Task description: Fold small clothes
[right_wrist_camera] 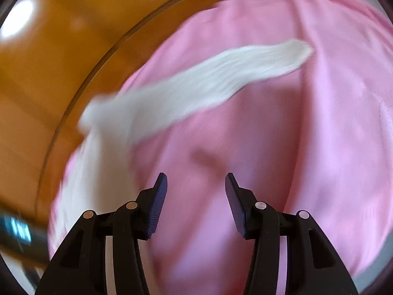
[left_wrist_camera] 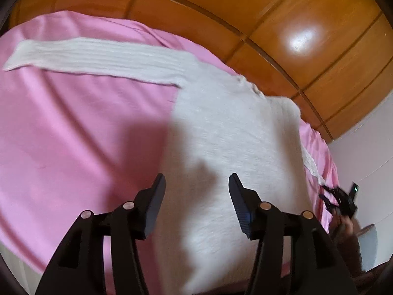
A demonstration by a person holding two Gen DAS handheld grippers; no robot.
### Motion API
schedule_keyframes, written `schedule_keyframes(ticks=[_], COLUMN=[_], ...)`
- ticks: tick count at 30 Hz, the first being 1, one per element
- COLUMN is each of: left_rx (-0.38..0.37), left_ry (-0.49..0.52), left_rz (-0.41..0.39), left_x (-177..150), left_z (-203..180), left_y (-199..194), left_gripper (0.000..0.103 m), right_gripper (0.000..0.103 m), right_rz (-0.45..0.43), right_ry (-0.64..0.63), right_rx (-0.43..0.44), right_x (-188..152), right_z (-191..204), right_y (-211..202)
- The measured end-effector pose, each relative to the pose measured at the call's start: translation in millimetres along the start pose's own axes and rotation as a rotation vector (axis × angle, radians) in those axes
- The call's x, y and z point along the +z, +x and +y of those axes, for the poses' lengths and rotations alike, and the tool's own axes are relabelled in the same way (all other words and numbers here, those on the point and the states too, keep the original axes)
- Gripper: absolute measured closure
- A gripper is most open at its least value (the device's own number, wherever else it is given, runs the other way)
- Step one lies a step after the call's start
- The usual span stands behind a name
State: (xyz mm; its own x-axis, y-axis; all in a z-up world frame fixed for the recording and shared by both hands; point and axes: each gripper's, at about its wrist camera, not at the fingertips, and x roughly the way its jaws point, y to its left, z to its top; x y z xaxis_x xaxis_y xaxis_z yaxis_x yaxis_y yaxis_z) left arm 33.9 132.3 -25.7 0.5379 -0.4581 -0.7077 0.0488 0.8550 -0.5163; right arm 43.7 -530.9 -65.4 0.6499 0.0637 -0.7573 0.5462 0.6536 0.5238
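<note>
Pink sheet (left_wrist_camera: 73, 127) fills most of what I see from both wrists, spread over a bed with glossy wooden panelling (left_wrist_camera: 282, 24) curving behind it. On the sheet lies my white knit sweater (left_wrist_camera: 221, 135), body flat and front-on in the left wrist view, one ribbed sleeve (left_wrist_camera: 86, 54) stretched out to the left across the pink. From the right wrist the picture is smeared, so I think the pale band running up to the right is the other sleeve (right_wrist_camera: 208, 78), though I would not swear to it. My left gripper (left_wrist_camera: 196, 201) hangs over the sweater's lower body with its jaws apart and nothing between them. My right gripper (right_wrist_camera: 196, 201) is over bare pink sheet, jaws likewise spread and empty; it also shows small at the bed's right edge in the left wrist view.
</note>
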Motion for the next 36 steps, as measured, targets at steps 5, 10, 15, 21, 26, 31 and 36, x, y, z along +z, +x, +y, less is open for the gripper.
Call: schedule_keyframes(ticks=[5,10,15,21,26,31,36], left_rx=[-0.045,-0.059,-0.050,-0.021,-0.034,-0.053,-0.067], left_ry=[0.073,0.156,0.246,0.264,0.256,0.195,0.084], left_rz=[0.077,0.169,0.208,0.233,0.220,0.173,0.138], left_x=[-2,-15,-18,-22,-21,-13,-5], left_z=[-40,-77,-105,-116,-119,-102,-76], left_y=[37,74,100,126,122,107,96], left_gripper=[0.049,0.047,0.044,0.037,0.035,0.033,0.031], right_gripper=[0.055,0.080,0.096,0.098,0.098,0.098,0.098], right_rz=[-0.114,-0.114,-0.215,-0.276,-0.262,-0.263,-0.205], right_ry=[0.276,0.273,0.095,0.064,0.022,-0.071,-0.292], right_rx=[-0.089,-0.141,-0.232,-0.448,-0.431,-0.257,-0.034], right_x=[61,92,130,176,179,167,130], right_z=[-41,-35,-25,-48,-29,32,156], right_y=[32,54,12,3,12,7,24])
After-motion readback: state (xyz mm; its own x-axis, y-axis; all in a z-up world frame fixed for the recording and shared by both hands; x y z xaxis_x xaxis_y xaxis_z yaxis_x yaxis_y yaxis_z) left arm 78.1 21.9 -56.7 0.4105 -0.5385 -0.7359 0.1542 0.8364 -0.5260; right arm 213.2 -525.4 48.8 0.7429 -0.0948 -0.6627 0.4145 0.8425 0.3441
